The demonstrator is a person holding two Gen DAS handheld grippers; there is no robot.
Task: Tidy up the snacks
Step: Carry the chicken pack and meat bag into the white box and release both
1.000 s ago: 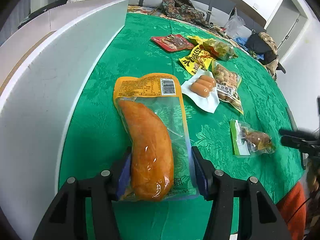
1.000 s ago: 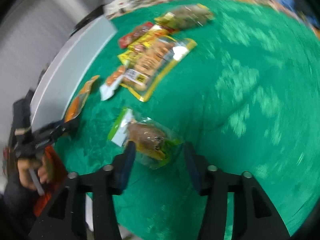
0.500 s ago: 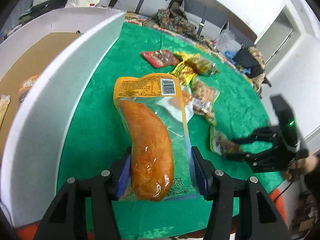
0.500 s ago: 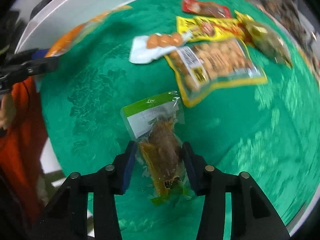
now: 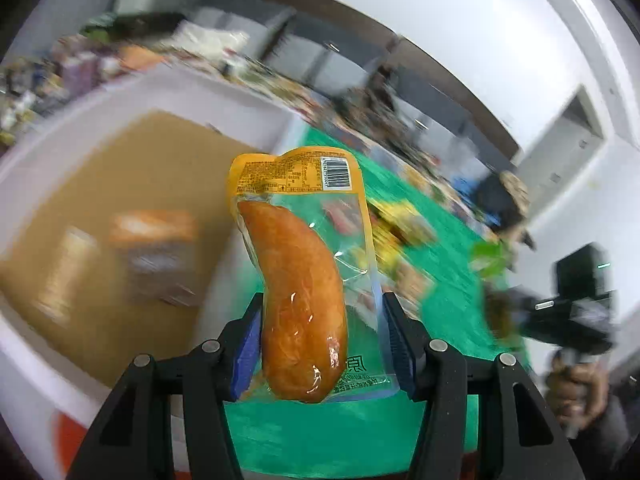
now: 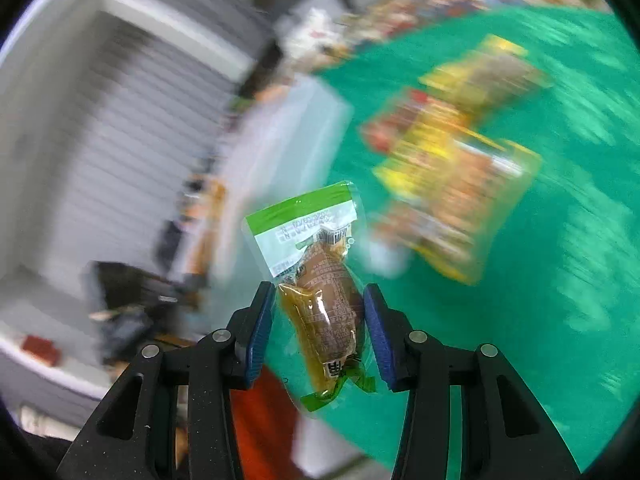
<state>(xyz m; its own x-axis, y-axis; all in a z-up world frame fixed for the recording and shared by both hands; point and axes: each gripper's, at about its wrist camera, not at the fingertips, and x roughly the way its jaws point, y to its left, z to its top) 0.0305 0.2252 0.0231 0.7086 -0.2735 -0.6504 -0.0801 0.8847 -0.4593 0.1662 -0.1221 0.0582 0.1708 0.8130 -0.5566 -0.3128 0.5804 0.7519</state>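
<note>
In my left gripper (image 5: 322, 344) the fingers (image 5: 248, 344) are closed partway on the low end of the orange sausage pack (image 5: 300, 280), which stands up clear of the green worktop (image 5: 440, 312), its barcode end highest. My right gripper (image 6: 320, 324) has just been closing, and its fingers (image 6: 258, 328) now pinch the brown lump inside the small green-topped pouch (image 6: 320, 280), also lifted off the cloth.

Past the sausage pack, at the worktop's left edge, the white box (image 5: 256, 104) lies open with its brown floor (image 5: 132, 184) showing and a blurred orange packet (image 5: 154, 232) already inside. I judge the step in hand to be carrying both packs across to that box. To do it well, I should clear the box's near wall with the hanging ends, lower each pack over bare floor beside the packet, and only then let go. The sausage pack is long and slippery, held at one end, so a quick swing could make it pivot or slide.

Farther out towards the worktop's far edge, the yellow snack bags (image 6: 452, 184) are left for later trips.
</note>
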